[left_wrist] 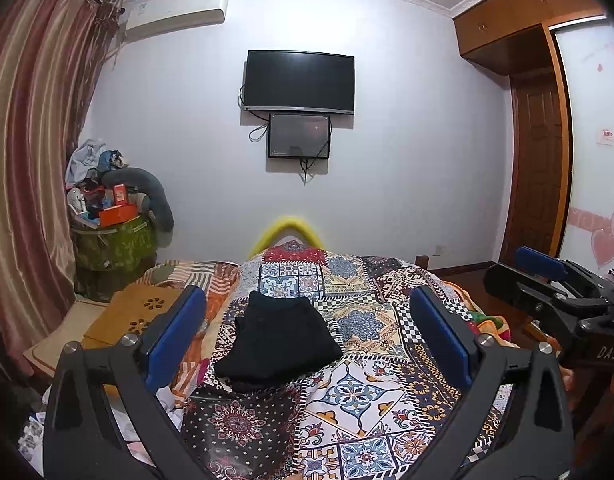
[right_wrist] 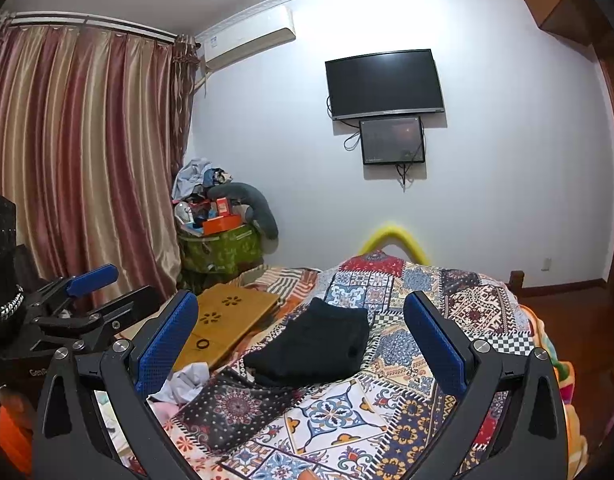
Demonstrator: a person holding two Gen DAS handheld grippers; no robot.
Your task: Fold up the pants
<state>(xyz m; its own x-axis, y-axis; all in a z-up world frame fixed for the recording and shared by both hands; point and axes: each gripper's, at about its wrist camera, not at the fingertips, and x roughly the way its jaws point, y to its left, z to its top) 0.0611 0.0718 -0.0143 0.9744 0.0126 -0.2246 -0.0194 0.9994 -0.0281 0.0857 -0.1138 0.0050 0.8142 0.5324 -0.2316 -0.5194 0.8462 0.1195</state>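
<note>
The black pants [left_wrist: 281, 340] lie folded into a compact bundle on the patterned quilt [left_wrist: 367, 320] of the bed. In the right wrist view the same black pants [right_wrist: 319, 344] rest near the quilt's [right_wrist: 427, 320] left side. My left gripper [left_wrist: 307, 328] hovers above and in front of them, open, its blue pads wide apart with nothing between. My right gripper [right_wrist: 301, 332] is likewise open and empty, raised off the bed. Each gripper shows at the edge of the other's view: the right gripper [left_wrist: 547, 280] and the left gripper [right_wrist: 87, 292].
A wooden lap desk [right_wrist: 231, 316] lies on the bed left of the pants, with crumpled light clothes [right_wrist: 187, 380] near it. A cluttered green hamper [left_wrist: 115, 240] stands by the striped curtain [right_wrist: 79, 160]. A TV [left_wrist: 299, 80] hangs on the far wall; a wardrobe [left_wrist: 539, 120] is at right.
</note>
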